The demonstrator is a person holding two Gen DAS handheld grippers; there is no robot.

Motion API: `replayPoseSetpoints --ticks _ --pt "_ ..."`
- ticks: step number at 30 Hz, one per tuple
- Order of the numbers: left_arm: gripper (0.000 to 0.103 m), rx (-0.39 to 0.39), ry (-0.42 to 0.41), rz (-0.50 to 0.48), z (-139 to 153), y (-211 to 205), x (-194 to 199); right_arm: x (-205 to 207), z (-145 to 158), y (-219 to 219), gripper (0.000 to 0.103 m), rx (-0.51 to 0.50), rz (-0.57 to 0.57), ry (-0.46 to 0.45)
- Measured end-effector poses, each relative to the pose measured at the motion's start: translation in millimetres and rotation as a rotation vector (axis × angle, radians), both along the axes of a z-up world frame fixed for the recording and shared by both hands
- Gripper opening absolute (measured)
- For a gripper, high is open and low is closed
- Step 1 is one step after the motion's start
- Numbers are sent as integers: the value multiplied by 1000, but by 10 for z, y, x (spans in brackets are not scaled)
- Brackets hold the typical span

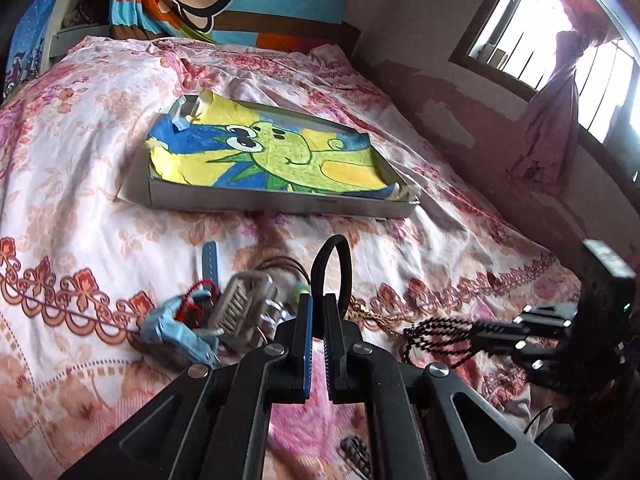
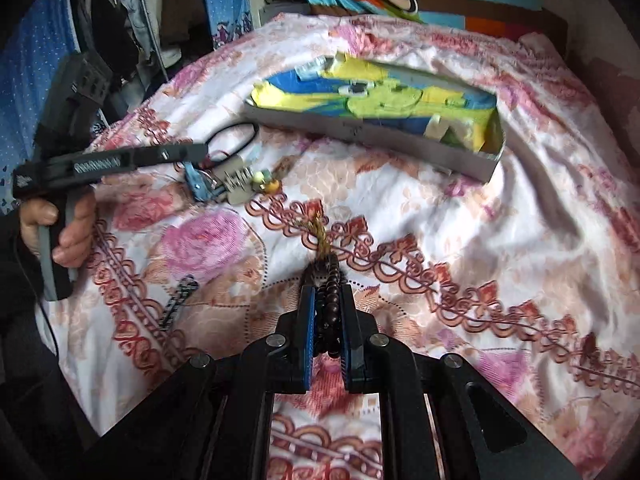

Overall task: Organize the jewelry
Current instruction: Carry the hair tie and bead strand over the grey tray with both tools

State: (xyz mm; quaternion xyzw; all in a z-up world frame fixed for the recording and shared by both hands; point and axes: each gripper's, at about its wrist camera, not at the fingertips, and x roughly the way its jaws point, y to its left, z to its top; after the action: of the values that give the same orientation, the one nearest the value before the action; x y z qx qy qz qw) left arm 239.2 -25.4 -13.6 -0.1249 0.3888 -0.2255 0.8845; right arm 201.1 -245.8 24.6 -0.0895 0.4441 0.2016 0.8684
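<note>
Left wrist view: the left gripper pinches a black hair tie, its loop standing up above the fingertips over the floral bedspread. Just beside it lies a tangle of jewelry (blue strap, red cord, a silver piece). Right wrist view: the right gripper clamps a dark beaded bracelet, a gold chain trailing ahead. Farther up the bed sits the grey tray, lined with a cartoon drawing.

Motion is blurring the beaded bracelet hanging from the right tool, and the jewelry pile is tangling indistinctly.
</note>
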Motion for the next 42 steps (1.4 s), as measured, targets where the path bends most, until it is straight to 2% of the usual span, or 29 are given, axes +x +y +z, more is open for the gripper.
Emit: replayPoseSetpoints --ticks 5,10,17,20,27,34,42 --pt "5 -4 -3 -20 104 -59 -144 -195 555 17 10 -3 16 -127" --pt "5 -9 -41 -27 352 -78 -220 -311 1113 136 10 -15 45 -250" --pt "5 -12 -112 -25 704 -35 -349 -445 1680 298 10 -30 66 -417" --pt "5 3 -126 -20 797 -20 -353 -388 1690 400 10 -86 87 -393" --pt "5 2 -137 -2 900 59 -253 -174 1661 545 10 -86 103 -369" --pt "5 23 -103 19 743 129 -60 267 1247 565 10 -38 100 -284" --pt "5 18 -73 39 470 215 348 801 836 718 10 15 122 -215"
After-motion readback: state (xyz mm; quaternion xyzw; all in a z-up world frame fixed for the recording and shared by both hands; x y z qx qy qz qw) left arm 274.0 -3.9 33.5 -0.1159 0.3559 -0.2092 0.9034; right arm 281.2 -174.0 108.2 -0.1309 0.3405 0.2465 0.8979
